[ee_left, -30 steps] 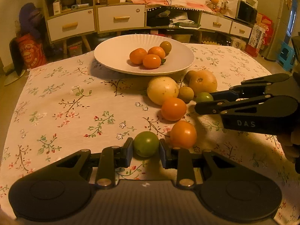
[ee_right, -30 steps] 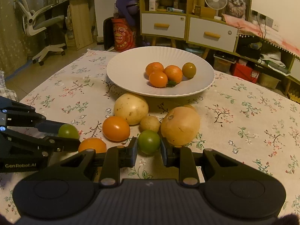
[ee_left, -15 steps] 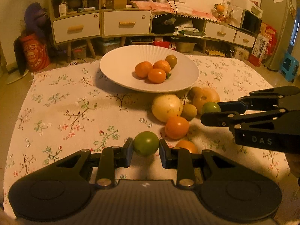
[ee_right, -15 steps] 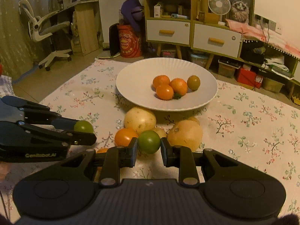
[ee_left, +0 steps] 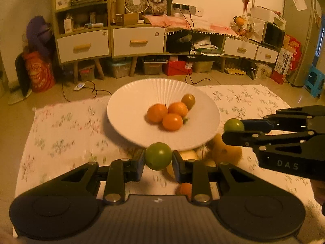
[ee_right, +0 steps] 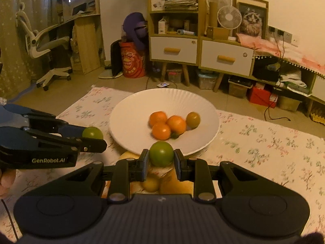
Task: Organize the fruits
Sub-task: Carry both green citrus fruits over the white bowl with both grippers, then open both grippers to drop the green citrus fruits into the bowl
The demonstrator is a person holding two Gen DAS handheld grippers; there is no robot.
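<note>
My left gripper point(ee_left: 158, 159) is shut on a green fruit point(ee_left: 158, 156), held in the air just before the near rim of the white plate point(ee_left: 126, 111). My right gripper point(ee_right: 161, 160) is shut on a second green fruit point(ee_right: 161, 154), also lifted near the plate's point(ee_right: 130, 126) front rim. Each gripper shows in the other's view: the right one point(ee_left: 233, 130) with its green fruit point(ee_left: 233, 124) at the right, the left one point(ee_right: 95, 138) with its fruit point(ee_right: 92, 132) at the left. On the plate lie three orange fruits point(ee_left: 164, 114) and a brownish-green one point(ee_left: 188, 101).
Below the grippers, on the floral tablecloth point(ee_left: 61, 134), lie a large yellowish fruit point(ee_left: 227, 152), pale round ones point(ee_left: 189, 155) and an orange one point(ee_left: 183, 190), partly hidden. Cabinets with drawers point(ee_left: 138, 40) stand behind the table; an office chair point(ee_right: 46, 46) stands far left.
Both grippers have risen off the cloth with their green fruits and moved toward the plate. The loose fruits on the cloth now sit low, half hidden behind the fingers.
</note>
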